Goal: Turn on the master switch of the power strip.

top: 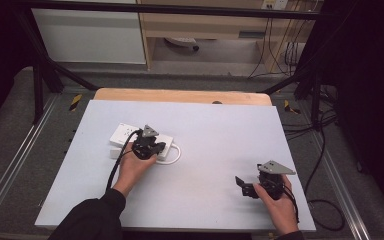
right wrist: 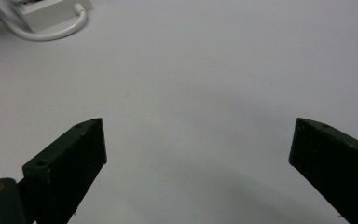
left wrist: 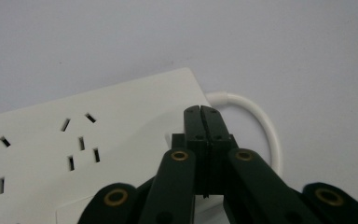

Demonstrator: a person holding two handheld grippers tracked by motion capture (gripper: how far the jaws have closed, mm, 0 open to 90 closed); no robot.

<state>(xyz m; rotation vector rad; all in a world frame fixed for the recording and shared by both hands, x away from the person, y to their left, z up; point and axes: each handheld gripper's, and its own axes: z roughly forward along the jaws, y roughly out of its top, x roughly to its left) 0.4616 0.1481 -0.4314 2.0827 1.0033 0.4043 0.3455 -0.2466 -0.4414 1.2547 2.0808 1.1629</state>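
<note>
The white power strip (left wrist: 74,154) lies on the left part of the table (top: 210,135), rigid, light and probably smooth, so I would hold its long sides, not its stiff cable (left wrist: 256,121); the left gripper (left wrist: 200,112), jaws together, rests on it, while the right gripper (right wrist: 196,144) stands apart, empty.

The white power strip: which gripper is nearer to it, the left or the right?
Left. The left gripper, shut, is right over the power strip near its cable end. The right gripper, open, is far from it over the bare table.
</note>
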